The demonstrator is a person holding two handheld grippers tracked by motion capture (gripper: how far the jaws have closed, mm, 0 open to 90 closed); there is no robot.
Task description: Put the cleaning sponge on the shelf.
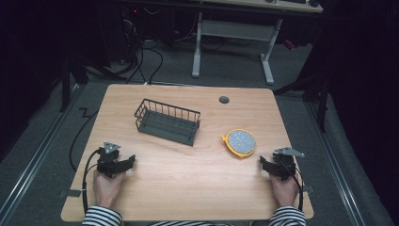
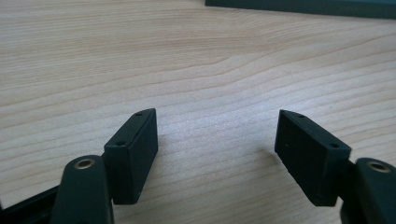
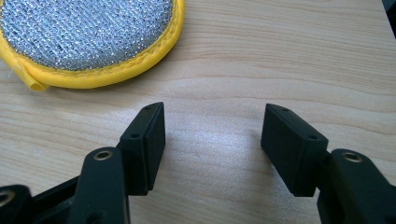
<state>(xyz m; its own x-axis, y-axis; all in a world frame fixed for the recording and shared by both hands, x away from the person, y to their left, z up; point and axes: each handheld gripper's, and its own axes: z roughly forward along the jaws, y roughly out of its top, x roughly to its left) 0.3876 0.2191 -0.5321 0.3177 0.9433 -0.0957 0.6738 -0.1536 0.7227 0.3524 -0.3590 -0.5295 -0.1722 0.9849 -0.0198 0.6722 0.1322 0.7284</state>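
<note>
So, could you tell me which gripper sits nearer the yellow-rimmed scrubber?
The right gripper: the scrubber lies just ahead of its fingers, while the left gripper rests far across the table.

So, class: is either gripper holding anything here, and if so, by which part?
Nothing is held. The left gripper and right gripper are both open over bare table; the scrubber lies untouched.

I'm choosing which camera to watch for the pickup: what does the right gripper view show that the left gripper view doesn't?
The right gripper view shows the round scrubber, silver mesh with a yellow rim, lying just beyond the open right tongs. The left gripper view shows instead the dark base edge of the wire basket at its top, past the open left tongs. Both show empty jaws over the bare wooden table.
</note>
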